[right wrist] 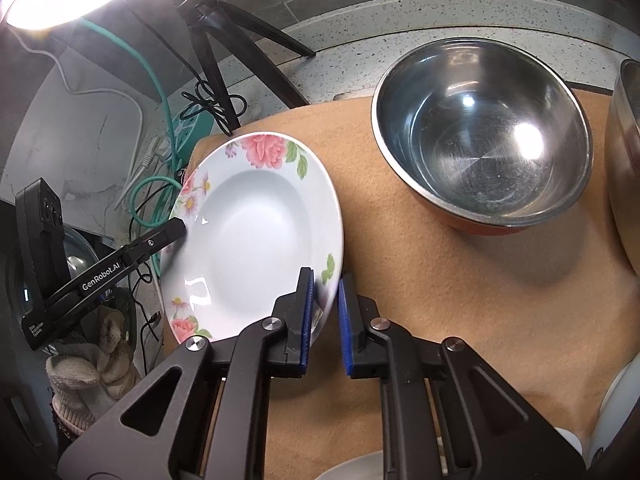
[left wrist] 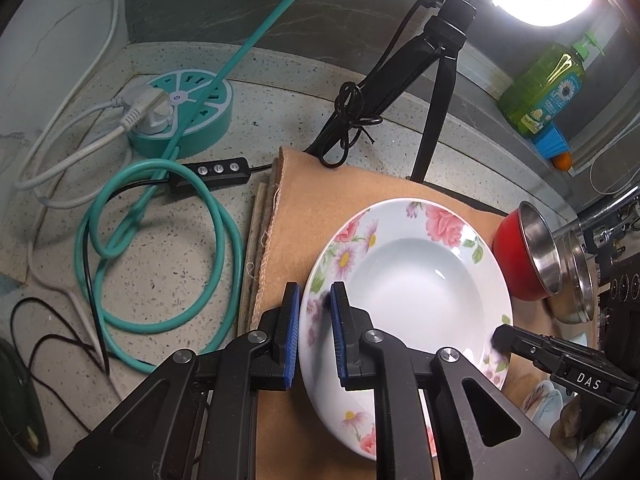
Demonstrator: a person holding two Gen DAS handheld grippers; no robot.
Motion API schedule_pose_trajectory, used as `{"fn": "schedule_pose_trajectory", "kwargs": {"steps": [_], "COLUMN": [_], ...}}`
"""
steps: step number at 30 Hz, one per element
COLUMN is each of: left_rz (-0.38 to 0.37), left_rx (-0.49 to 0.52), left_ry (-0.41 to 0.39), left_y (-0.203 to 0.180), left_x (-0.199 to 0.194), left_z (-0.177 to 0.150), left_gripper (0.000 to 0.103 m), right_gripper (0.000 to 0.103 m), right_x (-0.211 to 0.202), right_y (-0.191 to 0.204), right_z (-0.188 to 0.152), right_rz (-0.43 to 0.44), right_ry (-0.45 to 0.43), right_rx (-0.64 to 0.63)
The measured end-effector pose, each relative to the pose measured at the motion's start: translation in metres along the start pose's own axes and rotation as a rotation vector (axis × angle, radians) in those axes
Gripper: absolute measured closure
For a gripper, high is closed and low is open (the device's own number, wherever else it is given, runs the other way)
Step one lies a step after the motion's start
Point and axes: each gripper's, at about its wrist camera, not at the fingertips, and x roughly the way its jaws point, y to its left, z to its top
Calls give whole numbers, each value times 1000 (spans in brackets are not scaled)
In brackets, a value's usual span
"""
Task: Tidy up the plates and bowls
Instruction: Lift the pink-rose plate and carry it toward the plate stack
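A white deep plate with pink flowers (left wrist: 408, 280) is held tilted above the brown cloth (left wrist: 304, 208). My left gripper (left wrist: 316, 308) is shut on its left rim, blue pads on either side. My right gripper (right wrist: 325, 296) is shut on the opposite rim of the same plate (right wrist: 256, 232). The right gripper's fingers (left wrist: 504, 336) show at the plate's far edge in the left wrist view; the left gripper's fingers (right wrist: 172, 228) show in the right wrist view. A red-sided steel bowl (right wrist: 480, 140) stands on the cloth to the right.
A second steel bowl (right wrist: 624, 160) sits at the right edge. A black tripod (left wrist: 436, 80) with a ring light stands behind the cloth. A teal power hub (left wrist: 184, 112) and coiled cables (left wrist: 160, 240) lie left. A green soap bottle (left wrist: 544, 88) stands at the back right.
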Motion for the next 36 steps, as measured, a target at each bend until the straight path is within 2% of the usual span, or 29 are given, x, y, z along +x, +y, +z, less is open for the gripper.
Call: {"fn": "schedule_pose_trajectory", "kwargs": {"steps": [19, 36], "left_rz": [-3, -46], "left_rx": [-8, 36], "left_ry": [-41, -84], "left_y": [-16, -72], "left_x": [-39, -77], "left_z": [-33, -73], "left_gripper": [90, 90], "right_gripper": [91, 91], "right_x": [-42, -109], "right_y": [1, -32], "right_z": [-30, -70], "right_rz": [40, 63], "right_ry": [-19, -67], "right_rx": [-43, -49]}}
